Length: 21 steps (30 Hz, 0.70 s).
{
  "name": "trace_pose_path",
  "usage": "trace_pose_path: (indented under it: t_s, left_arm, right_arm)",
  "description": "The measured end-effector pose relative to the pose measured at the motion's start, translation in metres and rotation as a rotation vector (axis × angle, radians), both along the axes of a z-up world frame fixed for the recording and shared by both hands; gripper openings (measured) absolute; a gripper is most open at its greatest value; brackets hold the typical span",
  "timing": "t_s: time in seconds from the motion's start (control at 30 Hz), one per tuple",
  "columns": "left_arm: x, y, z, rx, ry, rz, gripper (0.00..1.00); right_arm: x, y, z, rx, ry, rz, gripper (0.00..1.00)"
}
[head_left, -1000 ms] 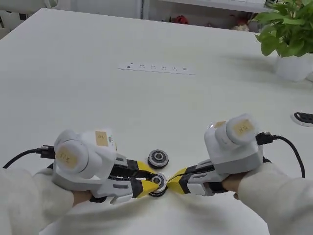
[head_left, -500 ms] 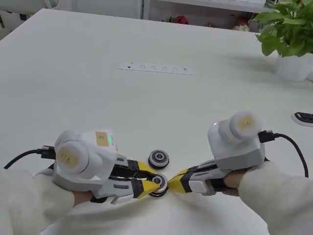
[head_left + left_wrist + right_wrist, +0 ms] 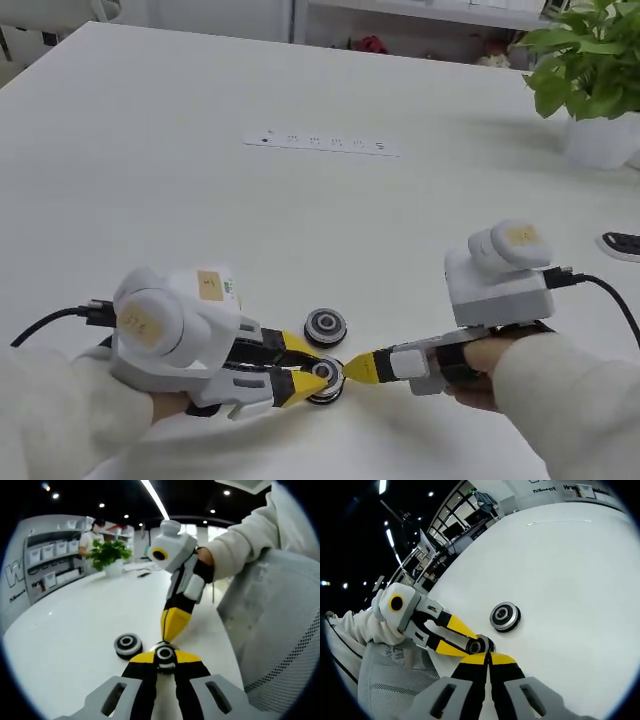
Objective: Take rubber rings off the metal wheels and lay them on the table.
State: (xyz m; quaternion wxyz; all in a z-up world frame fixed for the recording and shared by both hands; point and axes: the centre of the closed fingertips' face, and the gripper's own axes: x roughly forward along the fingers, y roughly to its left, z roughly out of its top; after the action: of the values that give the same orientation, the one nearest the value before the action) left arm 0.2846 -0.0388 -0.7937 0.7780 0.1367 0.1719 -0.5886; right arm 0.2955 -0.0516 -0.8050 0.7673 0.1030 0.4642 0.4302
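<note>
Clamping 1 wheel [image 3: 327, 375], the left gripper [image 3: 312, 368] meets the closed right gripper [image 3: 352, 368]; 2nd wheel [image 3: 325, 325] lies beside.

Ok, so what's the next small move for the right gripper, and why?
Probably pull the right gripper slowly away to peel the ring. Its jaws look shut at the rim of the wheel, which the left gripper clamps; whether they grip rubber, I cannot tell.

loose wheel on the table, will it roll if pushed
The loose wheel lies flat on the table, so it will probably slide, not roll. It looks metal, likely heavy for its size. Its black rim looks rubbery and may grip.
</note>
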Motion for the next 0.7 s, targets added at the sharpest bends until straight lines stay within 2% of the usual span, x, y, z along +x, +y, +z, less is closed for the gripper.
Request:
trace_pose_path:
  t_s: [0.13,0.5,0.7]
  left_arm:
    - [0.0000,-0.0001,-0.0001,0.000,-0.002,-0.002,0.13]
    - [-0.0003,-0.0023,0.0000,-0.017,0.000,-0.003,0.13]
    - [-0.0005,-0.0030,-0.0001,-0.010,-0.002,-0.007,0.13]
  right_arm:
    - [-0.0013,0.0012,0.0019,0.015,0.027,-0.019,0.00]
    - [-0.0049,0.0023,0.0046,0.019,0.050,-0.029,0.00]
    - [-0.0041,0.0038,0.0068,0.026,0.050,-0.030,0.00]
